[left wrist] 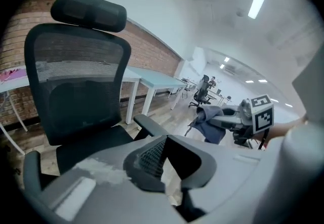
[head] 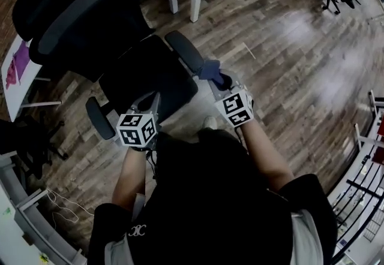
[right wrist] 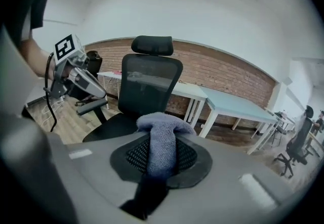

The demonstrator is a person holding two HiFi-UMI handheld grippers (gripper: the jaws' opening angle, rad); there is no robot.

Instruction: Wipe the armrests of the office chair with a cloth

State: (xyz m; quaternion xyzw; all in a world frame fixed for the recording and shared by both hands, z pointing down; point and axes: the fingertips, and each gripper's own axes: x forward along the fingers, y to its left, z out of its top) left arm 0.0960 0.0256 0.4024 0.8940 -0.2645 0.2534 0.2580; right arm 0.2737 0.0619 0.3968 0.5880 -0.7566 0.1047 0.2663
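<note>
So we're right at the start of the first wipe, as far as we can judge. The right claw [head: 219, 78] is clamped shut on the blue-grey cloth [head: 209, 69], which bunches up over the jaw tips. It sits just at the front end of the office chair's [head: 141, 75] armrest on our right [head: 183, 49]. We honestly can't tell if the cloth is touching the pad yet; from the left gripper view it looks a hair off to the side.

The next move probably calls for setting the cloth flat on that pad and dragging it along the full length toward the backrest, with enough pressure that it doesn't just skim.

The left claw [head: 149, 102] has its jaws a little apart with nothing between them. It hovers over the seat's front edge, near the other armrest [head: 99, 119], which needs the cloth too.
</note>
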